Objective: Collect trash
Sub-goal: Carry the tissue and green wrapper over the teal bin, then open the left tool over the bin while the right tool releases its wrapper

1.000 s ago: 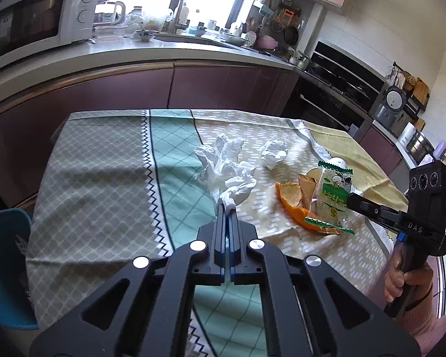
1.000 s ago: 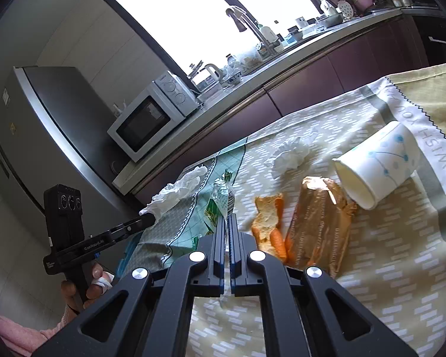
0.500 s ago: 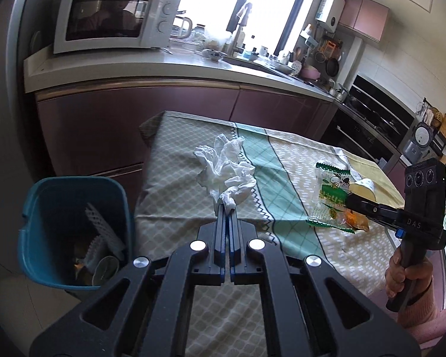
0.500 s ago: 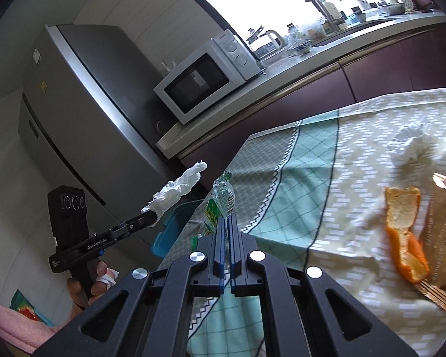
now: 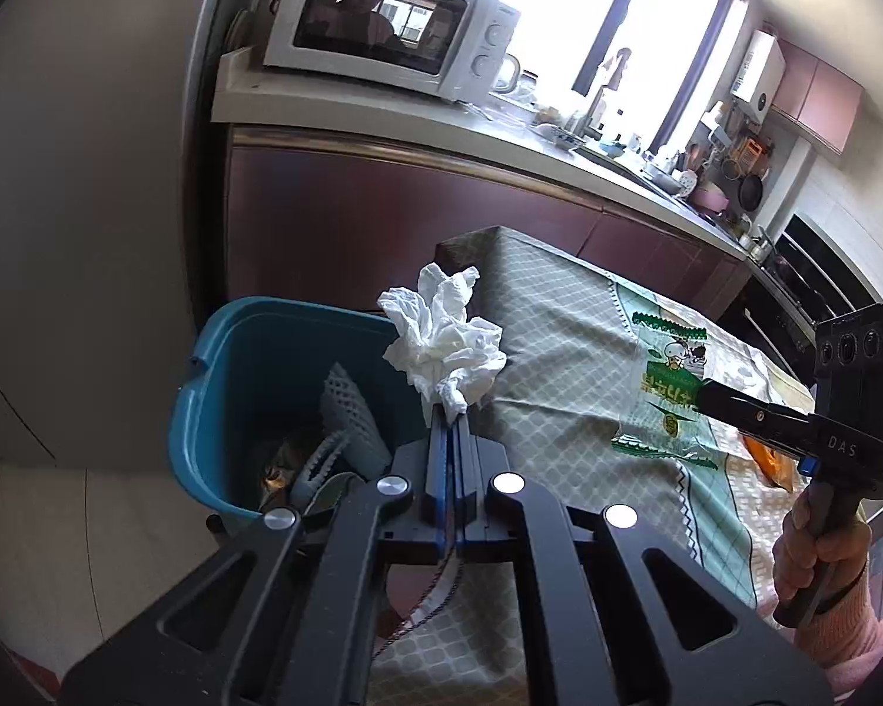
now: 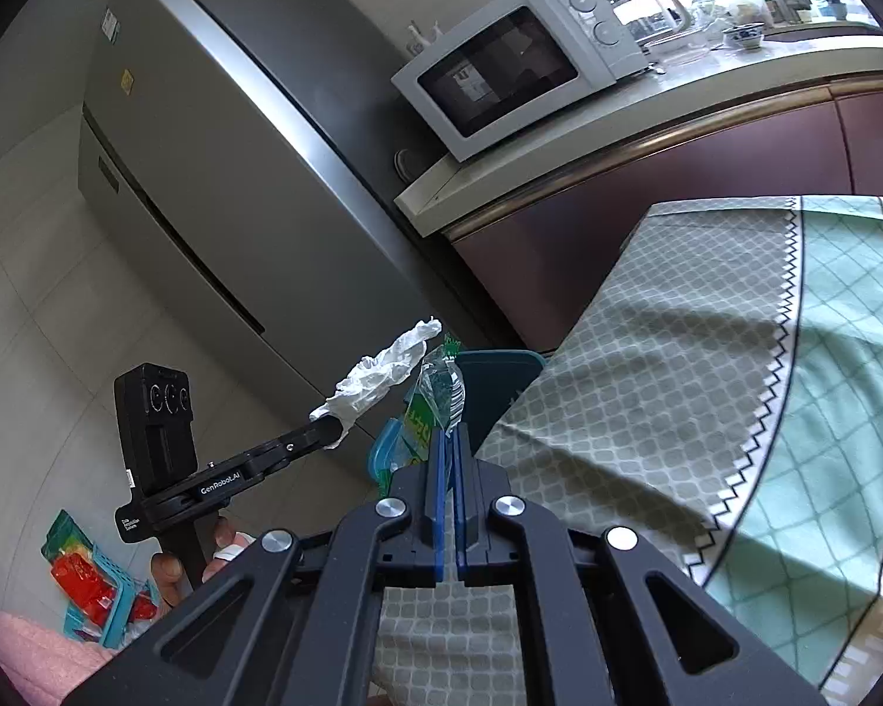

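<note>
My left gripper (image 5: 452, 412) is shut on a crumpled white tissue (image 5: 441, 341), held at the table's left end just right of the blue trash bin (image 5: 235, 376); it also shows in the right wrist view (image 6: 329, 432) with the tissue (image 6: 382, 373). My right gripper (image 6: 450, 432) is shut on a clear green-printed snack wrapper (image 6: 435, 400), near the bin's rim (image 6: 500, 360). In the left wrist view the right gripper (image 5: 703, 397) holds the wrapper (image 5: 668, 394) over the tablecloth. The bin holds grey foam netting (image 5: 347, 418) and other scraps.
The table (image 5: 565, 341) has a green and grey patterned cloth. Orange peel (image 5: 765, 456) lies behind the right gripper. A grey fridge (image 6: 218, 176), a microwave (image 6: 518, 65) on the counter and dark cabinets stand behind. A small teal basket with red packets (image 6: 100, 588) sits on the floor.
Both grippers have swung left from the middle of the table to its left end, carrying the tissue and the wrapper. The blue bin has come close under the left gripper.
</note>
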`<state>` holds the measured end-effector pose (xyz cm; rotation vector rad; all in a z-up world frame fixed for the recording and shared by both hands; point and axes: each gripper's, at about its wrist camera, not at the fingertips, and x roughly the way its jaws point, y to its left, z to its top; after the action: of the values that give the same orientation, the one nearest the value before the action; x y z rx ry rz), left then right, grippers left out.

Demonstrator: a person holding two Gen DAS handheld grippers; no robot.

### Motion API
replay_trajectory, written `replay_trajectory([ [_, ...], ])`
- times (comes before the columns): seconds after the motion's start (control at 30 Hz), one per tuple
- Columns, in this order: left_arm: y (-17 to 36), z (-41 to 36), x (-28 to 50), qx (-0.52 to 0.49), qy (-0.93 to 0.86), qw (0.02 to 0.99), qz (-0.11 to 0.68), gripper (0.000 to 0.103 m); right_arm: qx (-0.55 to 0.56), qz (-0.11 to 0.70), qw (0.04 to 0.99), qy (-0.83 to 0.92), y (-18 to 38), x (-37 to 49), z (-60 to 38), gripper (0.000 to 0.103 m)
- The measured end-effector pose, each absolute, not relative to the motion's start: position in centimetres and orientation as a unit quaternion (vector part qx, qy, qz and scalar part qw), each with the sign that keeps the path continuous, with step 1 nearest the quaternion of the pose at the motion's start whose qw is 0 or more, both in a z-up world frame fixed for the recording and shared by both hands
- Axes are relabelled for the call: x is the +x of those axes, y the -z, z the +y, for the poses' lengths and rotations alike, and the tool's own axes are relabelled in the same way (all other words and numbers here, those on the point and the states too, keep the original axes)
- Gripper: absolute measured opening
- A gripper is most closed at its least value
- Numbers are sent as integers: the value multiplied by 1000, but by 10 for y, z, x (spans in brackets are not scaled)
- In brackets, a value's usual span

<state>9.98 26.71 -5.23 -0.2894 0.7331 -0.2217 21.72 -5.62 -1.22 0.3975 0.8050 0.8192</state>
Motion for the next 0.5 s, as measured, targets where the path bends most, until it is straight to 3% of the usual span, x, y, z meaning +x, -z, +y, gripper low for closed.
replay_trajectory([
  [0.5, 108, 304, 128, -165, 65, 899, 402, 2, 114, 440, 799, -394, 36, 255, 37, 2],
])
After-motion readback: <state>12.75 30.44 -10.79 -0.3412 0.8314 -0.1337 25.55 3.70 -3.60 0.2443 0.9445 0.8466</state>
